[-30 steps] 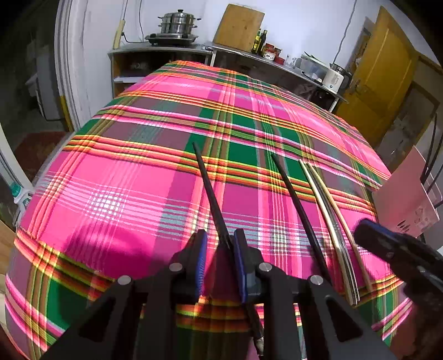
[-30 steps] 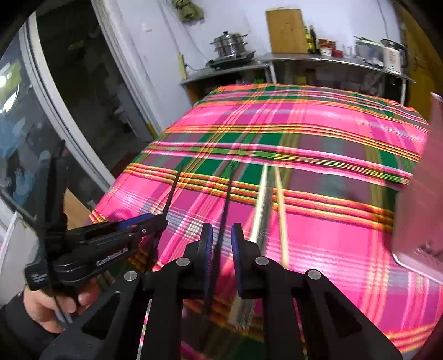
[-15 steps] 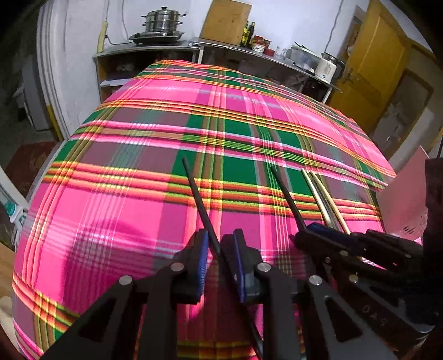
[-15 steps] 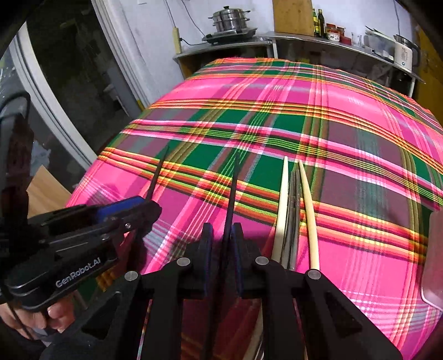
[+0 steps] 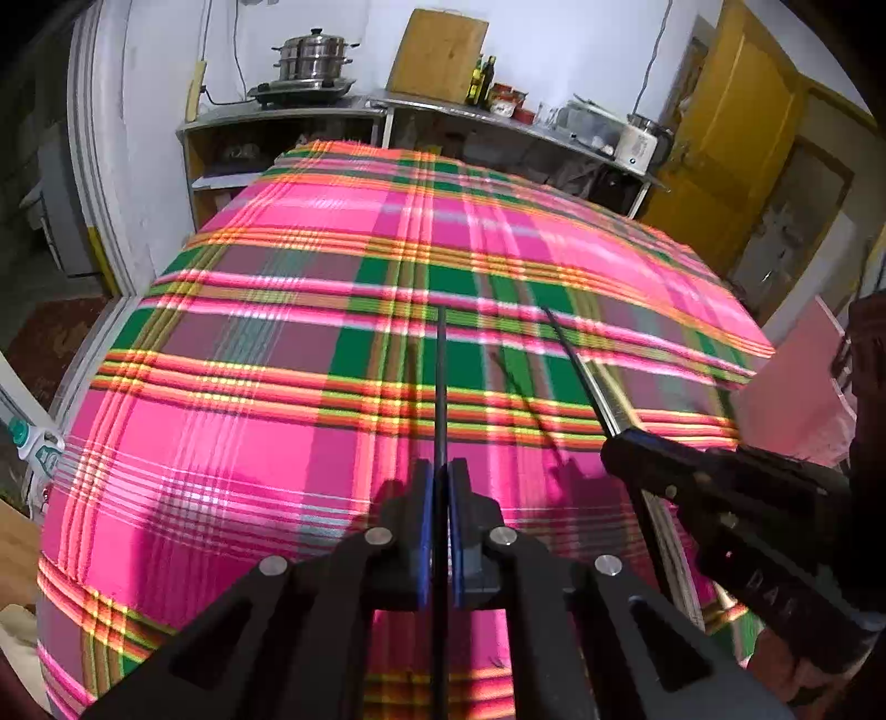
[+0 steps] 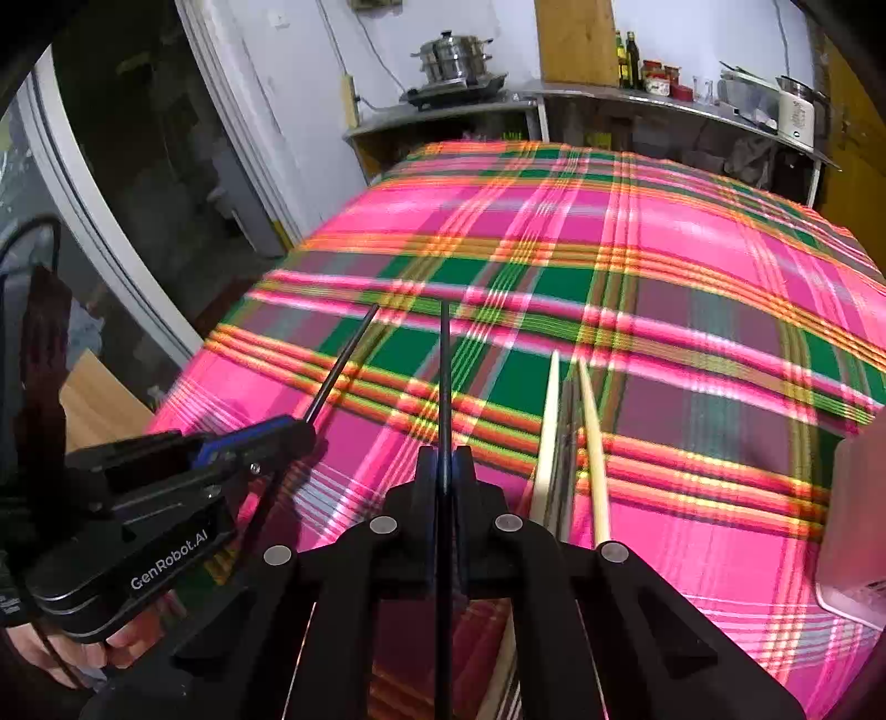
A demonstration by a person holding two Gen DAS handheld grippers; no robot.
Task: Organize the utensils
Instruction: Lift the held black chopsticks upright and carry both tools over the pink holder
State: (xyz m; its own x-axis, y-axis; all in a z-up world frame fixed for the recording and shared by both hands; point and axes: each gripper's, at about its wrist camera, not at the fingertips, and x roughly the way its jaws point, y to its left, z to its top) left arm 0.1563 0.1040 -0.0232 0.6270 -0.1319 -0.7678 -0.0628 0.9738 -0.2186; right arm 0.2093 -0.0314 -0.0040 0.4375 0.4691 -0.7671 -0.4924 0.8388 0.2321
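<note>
Landmark: pink/green/orange plaid tablecloth [image 5: 266, 437] covering the table, seen from both wrist cams.

L gripper [image 5: 441, 487], black body w/ blue pads: jaws pinched fully together on a thin black chopstick [image 5: 441, 382]. The stick runs straight out between the pads, its tip over a green square of the cloth and lifted off it, with a faint shadow line on the cloth just right of it. In the right wrist cam the same gripper [image 6: 310, 429] sits at lower left over the near-left edge of the cloth, a bare hand [image 6: 83, 653] under its body and the stick [image 6: 343, 363] angling up-right.

R gripper [image 6: 446, 471], same build: jaws also closed tight, on a second thin black chopstick [image 6: 444, 376] that points away across the cloth, tip near a pink stripe. In the left wrist cam it [image 5: 612, 443] comes in from the right side, its stick [image 5: 576, 365] slanting up-left.

On the cloth, just right of the R gripper: two pale cream wooden chopsticks [image 6: 592, 437], tips apart, with a dark grey metal-looking pair [image 6: 566, 443] lying between them. All lie flat, roughly parallel to the held stick. Whether they touch each other: can't tell.

Pink flat box/card [image 6: 853, 526] at the cloth's right edge, partly cut off.

Beyond the cloth's far edge: steel shelf counter [image 5: 288, 116] w/ stacked steel steamer pot [image 5: 313, 58], wooden board [image 5: 437, 52] leaning on the wall, bottles, and a yellow door [image 5: 725, 127].
</note>
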